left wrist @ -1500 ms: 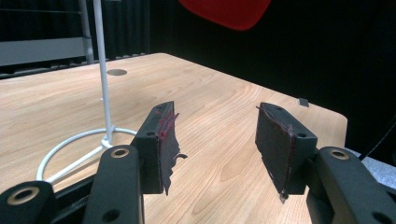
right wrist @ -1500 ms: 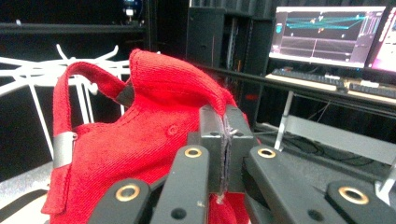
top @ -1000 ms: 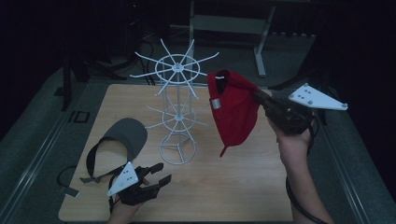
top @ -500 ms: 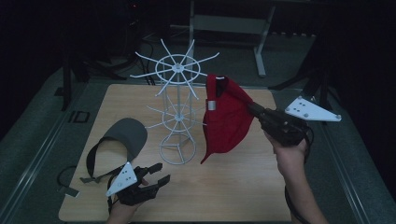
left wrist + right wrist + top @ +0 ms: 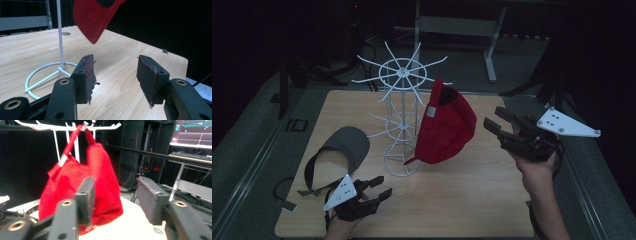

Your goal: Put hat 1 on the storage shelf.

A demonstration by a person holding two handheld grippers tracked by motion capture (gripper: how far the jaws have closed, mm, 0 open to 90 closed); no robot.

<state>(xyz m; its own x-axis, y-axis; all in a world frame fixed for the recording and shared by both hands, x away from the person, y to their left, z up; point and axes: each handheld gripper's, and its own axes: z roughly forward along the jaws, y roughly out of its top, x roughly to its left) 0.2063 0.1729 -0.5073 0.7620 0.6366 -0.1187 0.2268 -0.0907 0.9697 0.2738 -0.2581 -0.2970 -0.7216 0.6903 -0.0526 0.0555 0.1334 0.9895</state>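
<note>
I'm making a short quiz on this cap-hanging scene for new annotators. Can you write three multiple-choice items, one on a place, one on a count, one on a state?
1. Where is the red cap?
A. Flat on the table
B. Hanging by its strap from an arm of the white wire rack
C. Between the jaws of the left hand-held gripper

2. How many pieces of headwear are in the high view?
A. Two
B. Three
C. Four

3. How is the right hand-held gripper?
A. Shut on the red cap
B. Shut on nothing
C. Open, apart from the cap

Key:
1 B: in the right gripper view the strap loops over a rack arm.
2 A: the red cap and the grey visor lying on the table.
3 C: its jaws have just been opening, with nothing between them.
</note>
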